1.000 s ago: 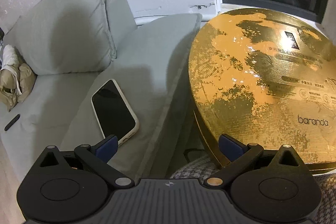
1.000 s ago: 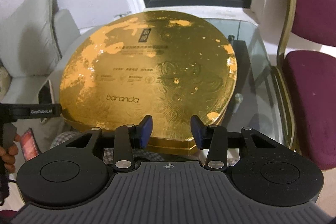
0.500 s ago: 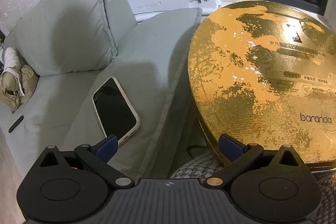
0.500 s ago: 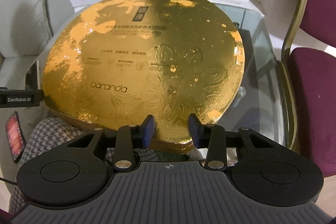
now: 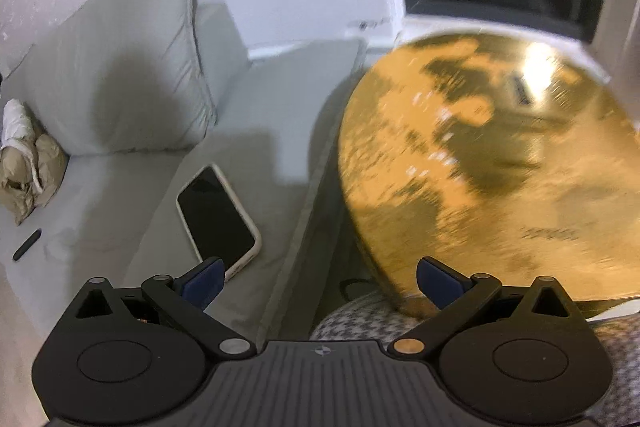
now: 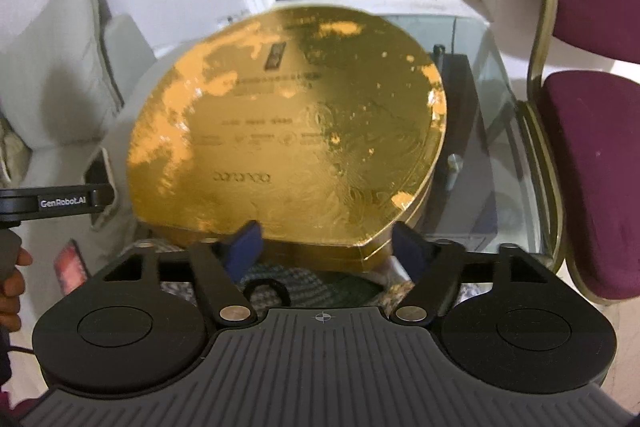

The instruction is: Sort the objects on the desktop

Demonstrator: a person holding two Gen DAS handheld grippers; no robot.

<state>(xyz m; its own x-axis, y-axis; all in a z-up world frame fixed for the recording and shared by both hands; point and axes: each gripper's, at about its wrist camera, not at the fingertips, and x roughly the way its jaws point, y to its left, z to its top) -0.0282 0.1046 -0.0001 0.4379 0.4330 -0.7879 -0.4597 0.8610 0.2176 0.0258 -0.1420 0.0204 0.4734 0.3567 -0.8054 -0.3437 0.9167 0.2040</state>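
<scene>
A large gold box (image 6: 288, 131), round with one pointed corner, is lying flat on a glass table (image 6: 496, 115), covering most of the glass and overhanging its left edge toward a grey sofa (image 5: 120, 187). In the right wrist view the box's point is aiming at the near right, toward the camera, so its long axis is running from the far left of the glass to the near right edge; the printed lettering on the lid is reading upright from the near side. The right gripper (image 6: 324, 251) is hovering just short of the box's near edge, its blue fingers spread apart and gripping nothing. The left gripper (image 5: 320, 279) is hanging with its fingers spread wide and empty, straddling the gap between sofa and box, whose lid is blurred in that view. A phone (image 5: 218, 217) in a pale case is lying face up on the sofa cushion. A maroon chair (image 6: 592, 155) is standing at the table's right edge.
</scene>
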